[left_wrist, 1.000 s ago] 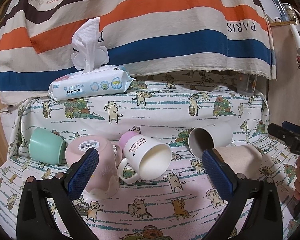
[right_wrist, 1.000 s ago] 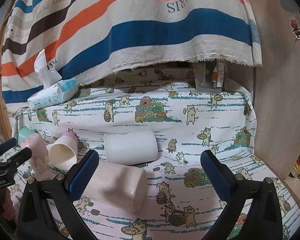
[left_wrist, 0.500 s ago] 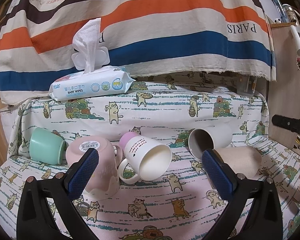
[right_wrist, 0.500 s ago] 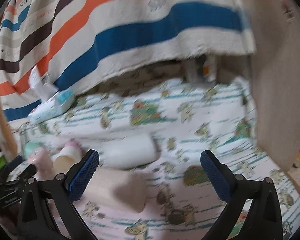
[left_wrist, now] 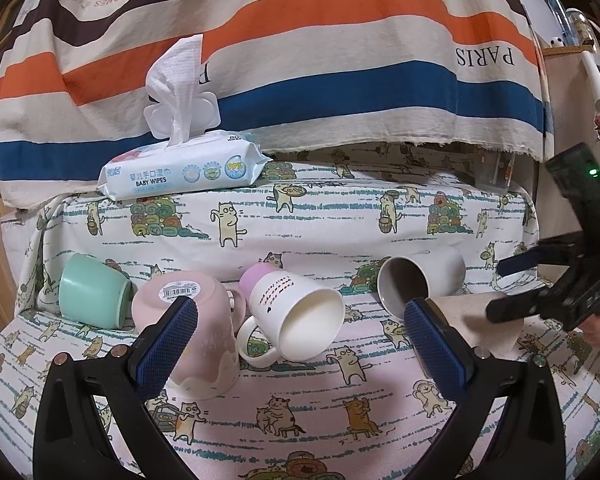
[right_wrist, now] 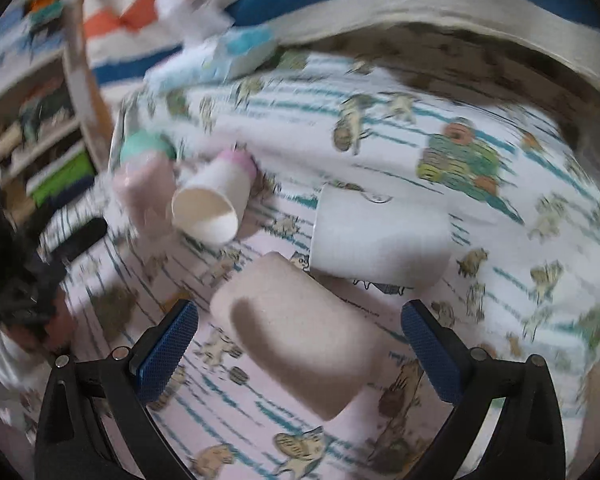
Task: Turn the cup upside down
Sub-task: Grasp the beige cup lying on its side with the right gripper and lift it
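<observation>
Right gripper point(right_wrist: 300, 342) swung over beige cup point(right_wrist: 300, 340), jaws spread; left gripper point(left_wrist: 300, 344) jaws spread, holding nothing.

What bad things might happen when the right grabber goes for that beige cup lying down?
The beige cup lies on its side on soft cloth, so it may roll away as the open right gripper closes. The white cup lies right against it and might get knocked. The right view is blurred by motion, so a hurried grab might miss.
</observation>
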A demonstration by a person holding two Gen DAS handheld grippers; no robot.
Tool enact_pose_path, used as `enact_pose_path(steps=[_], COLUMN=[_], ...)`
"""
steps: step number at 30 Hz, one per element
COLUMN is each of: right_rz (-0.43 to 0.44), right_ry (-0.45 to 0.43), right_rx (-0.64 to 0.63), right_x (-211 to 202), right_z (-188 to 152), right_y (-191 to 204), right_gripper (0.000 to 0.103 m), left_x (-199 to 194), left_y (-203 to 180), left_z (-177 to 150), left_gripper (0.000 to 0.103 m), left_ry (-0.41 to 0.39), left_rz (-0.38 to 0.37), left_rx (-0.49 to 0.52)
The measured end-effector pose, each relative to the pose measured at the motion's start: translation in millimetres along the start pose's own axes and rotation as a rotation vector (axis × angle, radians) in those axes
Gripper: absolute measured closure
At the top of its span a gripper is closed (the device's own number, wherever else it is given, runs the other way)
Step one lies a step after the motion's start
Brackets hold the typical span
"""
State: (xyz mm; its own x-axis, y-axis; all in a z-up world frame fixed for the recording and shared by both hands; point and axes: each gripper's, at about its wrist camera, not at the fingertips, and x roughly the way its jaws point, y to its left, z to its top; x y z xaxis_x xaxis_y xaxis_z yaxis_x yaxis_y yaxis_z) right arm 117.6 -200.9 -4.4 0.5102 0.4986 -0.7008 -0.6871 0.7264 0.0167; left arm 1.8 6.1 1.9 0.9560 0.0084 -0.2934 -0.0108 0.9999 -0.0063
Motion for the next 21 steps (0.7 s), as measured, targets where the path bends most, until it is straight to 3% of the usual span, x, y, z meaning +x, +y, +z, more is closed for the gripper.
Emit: enact_pose_path(steps=[4,8,11,17,19,21], right_rz=[0.058,0.054,0.022,0.042,0.010,0.022], right_ry=[0.077,0.135,0.128,0.174,0.175,0.170], right_rx=[-0.040,-0.078,-0.076,-0.051,-0.047,-0.020], right_x=[15,31,36,50,51,49], right_z=[6,0,-3,-8,-9,-10], right_y=[1,1,-2,-1,4,6], right_gripper=[0.001,0.001,0.000,0.001,0.006,0.027], left_x=[1,1,1,1,1,0], left_y=[-1,-2,-2,-3,-3,-3], left_z=[0,-1,-1,-1,-1,-1], left_gripper=[0.000,0.000,0.000,0.000,0.000,0.000], left_ry=[0.001,0.002,0.001,0.000,-0.002,-0.003], left_rz=[-0.002,-0.002,-0.002,-0.001,-0.001,-0.001], left_rx=[0.006,0.010,0.012,0.015,0.016,0.017])
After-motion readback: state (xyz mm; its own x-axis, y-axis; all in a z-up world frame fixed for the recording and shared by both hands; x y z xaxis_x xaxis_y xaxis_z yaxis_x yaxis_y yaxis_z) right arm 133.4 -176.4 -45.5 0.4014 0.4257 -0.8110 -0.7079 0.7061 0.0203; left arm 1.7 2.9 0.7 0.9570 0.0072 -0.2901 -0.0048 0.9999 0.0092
